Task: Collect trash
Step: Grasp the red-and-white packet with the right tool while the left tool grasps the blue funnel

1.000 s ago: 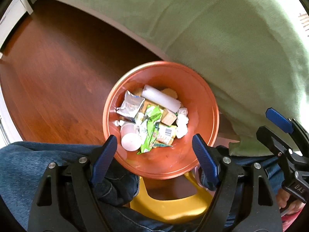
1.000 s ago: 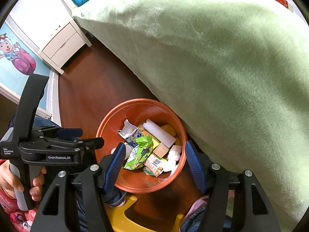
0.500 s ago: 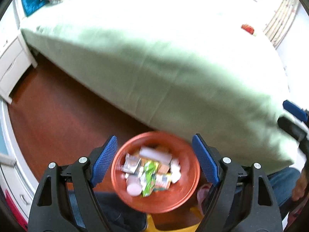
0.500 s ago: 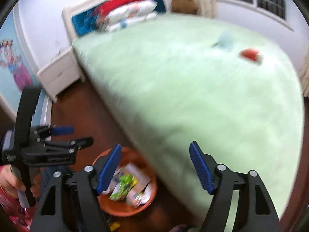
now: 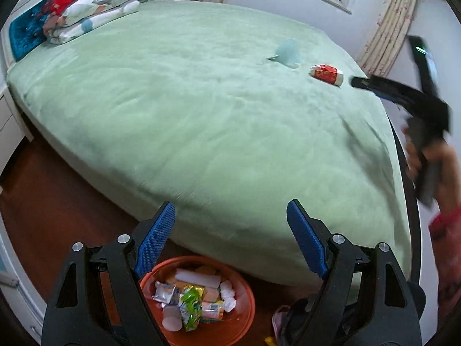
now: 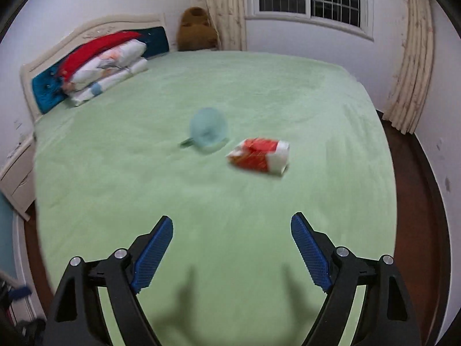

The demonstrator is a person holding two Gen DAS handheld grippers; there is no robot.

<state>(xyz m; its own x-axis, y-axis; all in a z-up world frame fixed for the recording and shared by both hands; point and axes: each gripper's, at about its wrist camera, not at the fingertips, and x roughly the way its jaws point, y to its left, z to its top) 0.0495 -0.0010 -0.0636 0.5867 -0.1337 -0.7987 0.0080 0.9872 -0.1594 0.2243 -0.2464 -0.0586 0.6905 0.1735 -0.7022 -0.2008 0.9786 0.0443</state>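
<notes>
Trash remaining on the green bed (image 6: pixel 259 86) is confined to two items: a red-and-white carton (image 6: pixel 258 158), lying on its side toward the foot end, and a pale blue object (image 6: pixel 208 129) just beside it on the headboard side; its nature cannot be told through the blur. The orange bin (image 5: pixel 245 311) is seen on the floor against the bed's near edge, already holding wrappers and tissue. Both views have been lifted off the bin within the last second and now take in the bed's top. The right gripper (image 6: pixel 232 250) is carried out over the bed; its jaws have just been opening and stand wide, with nothing between them. The left gripper (image 5: pixel 230 236) is held above the bin, spread wide and empty. A fresh pick-up is judged to be starting, the carton being nearest.
</notes>
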